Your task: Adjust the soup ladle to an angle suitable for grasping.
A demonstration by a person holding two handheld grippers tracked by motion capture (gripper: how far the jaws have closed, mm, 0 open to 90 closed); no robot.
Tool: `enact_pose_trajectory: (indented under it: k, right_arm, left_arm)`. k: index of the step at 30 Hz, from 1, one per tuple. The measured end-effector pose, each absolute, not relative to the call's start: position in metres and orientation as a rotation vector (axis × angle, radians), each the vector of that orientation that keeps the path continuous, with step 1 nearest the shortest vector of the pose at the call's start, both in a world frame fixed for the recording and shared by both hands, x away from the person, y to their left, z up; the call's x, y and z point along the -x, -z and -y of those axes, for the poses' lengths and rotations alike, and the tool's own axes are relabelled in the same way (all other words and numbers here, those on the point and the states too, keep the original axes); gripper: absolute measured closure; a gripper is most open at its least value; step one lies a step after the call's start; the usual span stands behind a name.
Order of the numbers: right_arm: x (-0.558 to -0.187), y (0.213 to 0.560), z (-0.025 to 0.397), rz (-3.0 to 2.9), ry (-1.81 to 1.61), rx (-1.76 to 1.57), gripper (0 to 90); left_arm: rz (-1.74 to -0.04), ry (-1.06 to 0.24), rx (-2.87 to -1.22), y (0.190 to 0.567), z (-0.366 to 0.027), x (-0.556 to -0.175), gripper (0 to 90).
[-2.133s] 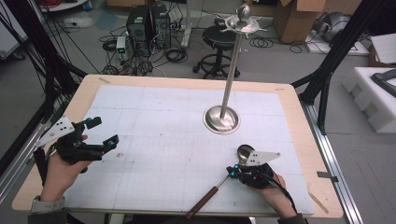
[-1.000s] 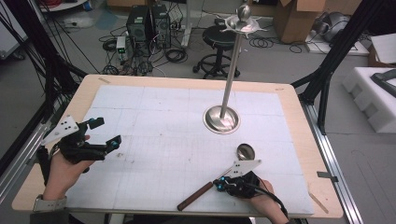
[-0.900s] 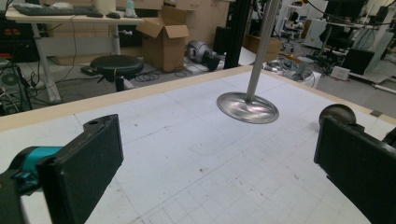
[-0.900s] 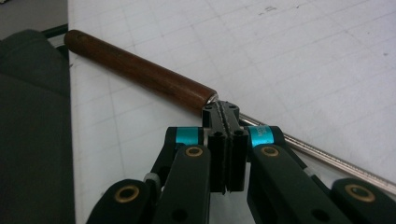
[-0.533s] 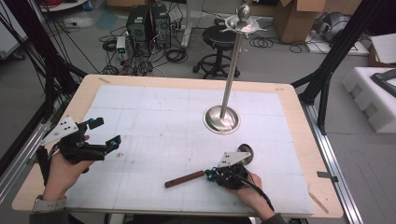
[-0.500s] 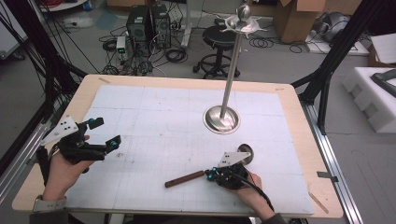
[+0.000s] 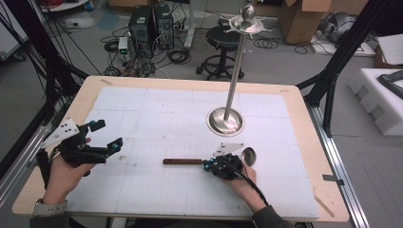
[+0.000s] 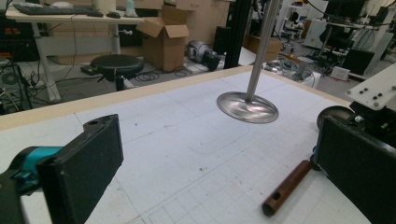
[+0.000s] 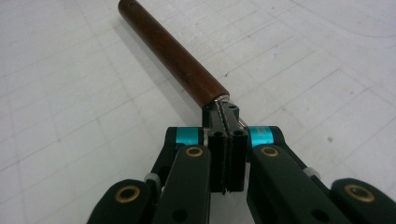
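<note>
The ladle (image 7: pixel 209 160) lay flat on the white gridded mat of the counter (image 7: pixel 294 114), its brown wooden handle pointing toward the person's left and its small steel bowl just in front of the metal stand's round base (image 7: pixel 225 120). The right gripper (image 9: pixel 226 122) had its fingers pressed together on the thin metal shank where the handle ended. The step in hand looked like gripping and turning the ladle; the next move probably called for lifting it toward the hooks at the top of the stand, keeping the pinch firm so the long handle did not swing. The left gripper (image 7: pixel 105 136) hovered well apart, fingers spread, holding nothing. No brand, label or writing could be read.
</note>
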State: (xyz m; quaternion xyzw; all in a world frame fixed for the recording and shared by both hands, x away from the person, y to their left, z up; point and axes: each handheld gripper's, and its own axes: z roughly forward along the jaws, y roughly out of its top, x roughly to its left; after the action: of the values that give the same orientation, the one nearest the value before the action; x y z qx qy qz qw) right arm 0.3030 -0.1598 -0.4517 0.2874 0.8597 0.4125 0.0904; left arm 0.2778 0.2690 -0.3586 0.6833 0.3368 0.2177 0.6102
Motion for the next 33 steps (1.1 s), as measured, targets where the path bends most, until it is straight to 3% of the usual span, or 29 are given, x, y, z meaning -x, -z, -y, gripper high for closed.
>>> enact_pose_trajectory:
  k: [27,33]
  right_arm:
    - [-0.342,0.451,0.143,-2.379,-1.105,-1.018,90.0]
    - [-0.337,0.433,0.151,-2.388,-1.205,-0.989,90.0]
  left_arm:
    - [-0.782,-0.498,-1.558,0.359,-0.273,-0.277,1.8]
    - [-0.790,-0.498,-1.554,0.360,-0.275,-0.277,1.8]
